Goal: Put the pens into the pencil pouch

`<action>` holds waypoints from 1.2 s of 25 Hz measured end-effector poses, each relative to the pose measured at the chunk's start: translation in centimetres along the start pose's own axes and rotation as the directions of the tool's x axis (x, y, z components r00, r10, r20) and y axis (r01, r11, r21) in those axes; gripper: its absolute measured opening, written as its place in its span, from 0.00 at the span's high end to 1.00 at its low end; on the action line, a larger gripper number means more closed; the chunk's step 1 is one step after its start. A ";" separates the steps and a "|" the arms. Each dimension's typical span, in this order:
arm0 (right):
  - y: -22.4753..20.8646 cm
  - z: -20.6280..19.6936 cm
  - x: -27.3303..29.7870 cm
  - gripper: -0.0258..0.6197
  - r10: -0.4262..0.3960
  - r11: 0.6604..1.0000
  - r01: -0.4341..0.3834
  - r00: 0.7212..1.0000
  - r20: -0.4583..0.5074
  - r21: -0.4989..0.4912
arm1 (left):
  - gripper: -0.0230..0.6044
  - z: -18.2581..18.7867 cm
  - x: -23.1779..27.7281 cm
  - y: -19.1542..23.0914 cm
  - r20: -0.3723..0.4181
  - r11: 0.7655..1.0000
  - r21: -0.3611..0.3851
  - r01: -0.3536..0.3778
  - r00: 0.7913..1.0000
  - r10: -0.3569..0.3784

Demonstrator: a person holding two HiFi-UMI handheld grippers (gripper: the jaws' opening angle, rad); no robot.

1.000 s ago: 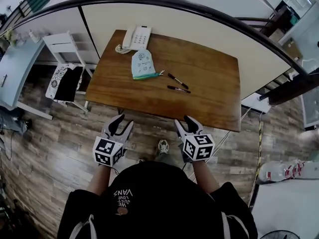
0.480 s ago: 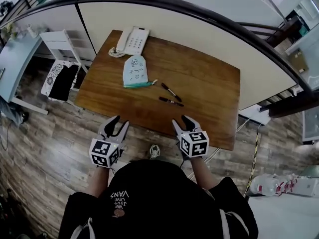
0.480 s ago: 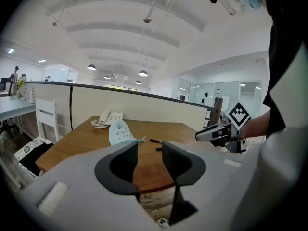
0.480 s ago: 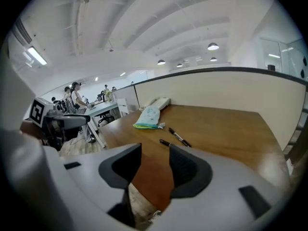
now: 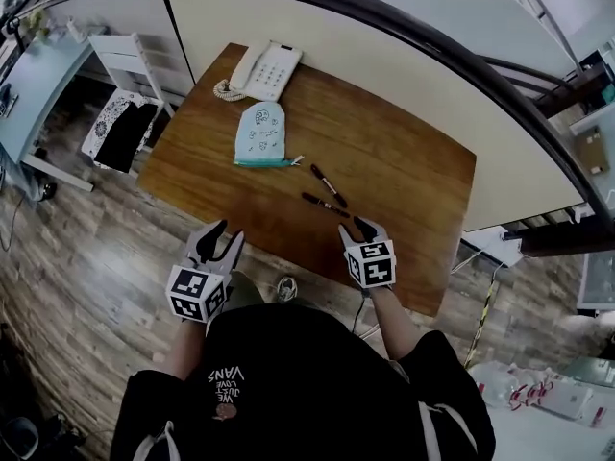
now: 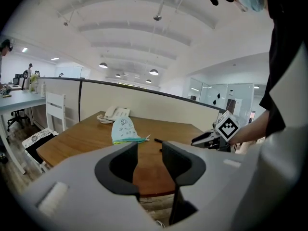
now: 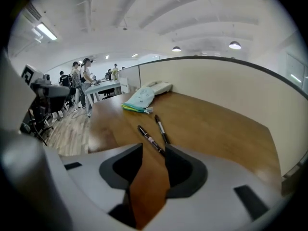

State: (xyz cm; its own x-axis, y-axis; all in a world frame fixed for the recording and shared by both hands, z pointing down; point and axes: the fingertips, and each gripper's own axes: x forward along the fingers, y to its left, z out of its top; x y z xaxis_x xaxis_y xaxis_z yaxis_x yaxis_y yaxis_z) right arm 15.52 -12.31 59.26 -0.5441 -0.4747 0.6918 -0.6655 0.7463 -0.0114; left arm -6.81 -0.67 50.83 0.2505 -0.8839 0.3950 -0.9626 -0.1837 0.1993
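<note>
Two black pens (image 5: 324, 204) lie on the wooden table (image 5: 404, 190), close together and splayed at a slight angle, just right of the pencil pouch (image 5: 260, 134); the pouch is pale blue with doodle print and a green edge, lying flat between the pens and a white telephone (image 5: 264, 69) at the far edge; a white chair (image 5: 125, 60) stands left of the table, and a curved partition (image 5: 384, 56) runs behind it. We read "VANS" upside down on the person's black shirt (image 5: 288, 373); the smaller lines above it seem to read "LOVE" and "JUST". The right gripper (image 5: 354, 227) hovers over the table's near edge, jaws apart and empty, with bare wood showing between them; the nearer pen's end lies just ahead of its right jaw. The left gripper (image 5: 229, 231) hangs over the floor off the near edge, jaws likewise apart and empty, well apart from pens and pouch.
</note>
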 end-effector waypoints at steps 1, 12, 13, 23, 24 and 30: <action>-0.1 -0.2 0.4 0.73 0.001 1.000 -0.001 1.000 -0.007 -0.005 | 0.73 -0.2 0.0 0.1 -0.007 1.000 -0.004 -0.003 1.000 0.003; -1.4 -1.8 5.0 0.73 -0.022 0.998 0.013 0.988 -0.153 -0.058 | 0.73 2.0 3.2 3.9 -0.035 0.999 0.023 0.047 0.998 -0.046; -1.4 -2.1 5.3 0.73 -0.024 0.999 0.016 0.986 -0.162 -0.050 | 0.73 2.2 3.5 4.5 -0.039 0.998 0.023 0.051 0.998 -0.050; -0.4 -3.0 6.1 0.87 -0.030 0.998 0.018 0.977 -0.213 -0.059 | 0.73 4.0 7.1 6.7 -0.067 0.989 0.034 0.141 0.988 -0.138; -0.4 -3.1 6.1 0.88 -0.038 0.998 0.026 0.975 -0.217 -0.058 | 0.73 3.9 7.2 7.0 -0.072 0.988 0.034 0.148 0.987 -0.145; 1.1 -2.7 6.1 0.90 -0.005 0.995 -0.019 0.969 -0.248 -0.096 | 0.73 3.5 7.9 9.4 -0.105 0.986 0.034 0.165 0.981 -0.161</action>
State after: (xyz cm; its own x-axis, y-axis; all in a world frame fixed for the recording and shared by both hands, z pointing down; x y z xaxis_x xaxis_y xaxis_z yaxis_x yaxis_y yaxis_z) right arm 12.92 -13.12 65.42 -0.3972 -0.3478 0.8493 -0.6030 0.7965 0.0442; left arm -14.21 -10.87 52.62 0.4116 -0.7926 0.4499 -0.9109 -0.3416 0.2314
